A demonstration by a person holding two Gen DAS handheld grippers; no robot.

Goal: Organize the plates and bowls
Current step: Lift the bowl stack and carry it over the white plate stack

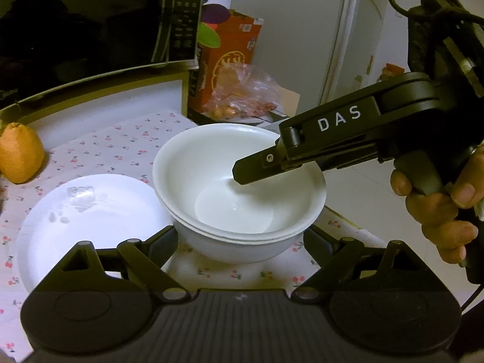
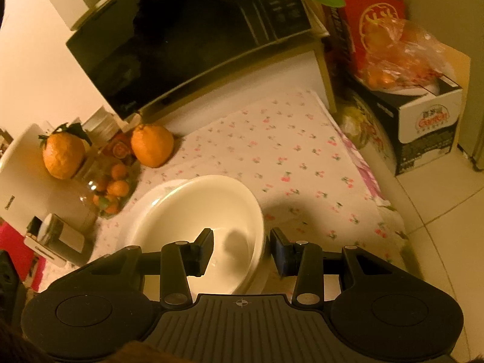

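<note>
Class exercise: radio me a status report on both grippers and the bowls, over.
Right gripper open, straddling rim of stacked white bowls. Left gripper open around stack's base. White plate beside stack, tablecloth beyond bare.

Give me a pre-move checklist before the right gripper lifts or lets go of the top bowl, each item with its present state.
1. Right gripper straddles the top bowl wall, one finger inside, one outside: ok.
2. Fingers actually pinching the wall: cannot tell; a gap shows beside the outer finger.
3. Top bowl nested level in the lower bowl: ok.
4. Left gripper open on either side of the lower bowl, not clamping: ok.
5. Plate lies flat on the cloth beside the bowls: ok.
6. Orange stands away from the bowls: ok.
</note>
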